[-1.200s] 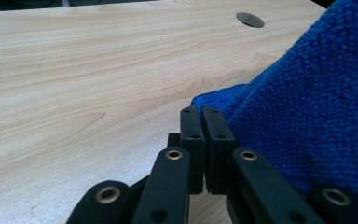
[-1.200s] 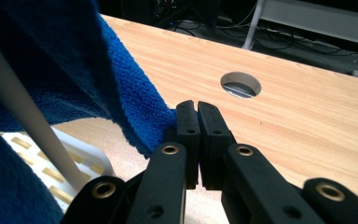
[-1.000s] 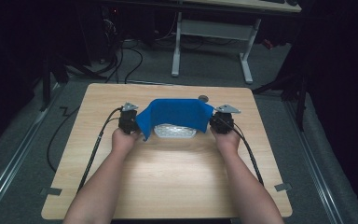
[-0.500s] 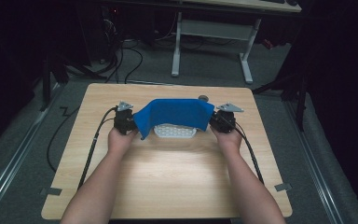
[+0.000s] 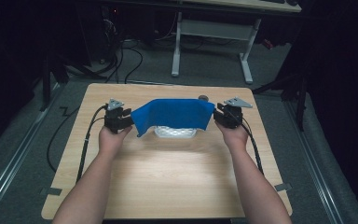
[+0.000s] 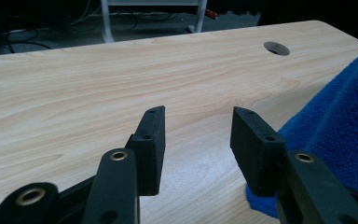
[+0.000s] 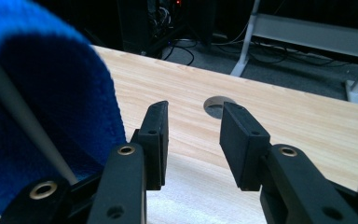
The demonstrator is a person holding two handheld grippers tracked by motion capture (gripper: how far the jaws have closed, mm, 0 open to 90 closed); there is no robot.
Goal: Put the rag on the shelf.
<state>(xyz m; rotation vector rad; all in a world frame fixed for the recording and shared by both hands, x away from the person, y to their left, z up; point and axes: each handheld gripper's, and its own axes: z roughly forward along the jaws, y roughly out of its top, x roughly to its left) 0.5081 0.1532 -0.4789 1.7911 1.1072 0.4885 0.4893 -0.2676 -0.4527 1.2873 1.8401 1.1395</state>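
Note:
A blue fleece cloth (image 5: 172,114) hangs draped over a white ribbed object (image 5: 175,132) at the middle of the wooden table (image 5: 168,177). My left gripper (image 5: 123,116) sits at the cloth's left end. In the left gripper view it (image 6: 198,140) is open with bare wood between the jaws and the cloth (image 6: 340,126) just to the right. My right gripper (image 5: 221,114) is at the cloth's right end. In the right gripper view it (image 7: 193,140) is open too, and the cloth (image 7: 42,116) hangs at its left, beside the left jaw.
A round cable hole (image 5: 203,98) lies in the table just behind the cloth. A cable (image 5: 86,140) trails from each gripper toward the near edge. Beyond the table stand a white desk frame (image 5: 212,32) and floor cables.
My left gripper has drifted a little to the left, away from the cloth's end. The cloth and the right gripper have hardly moved.

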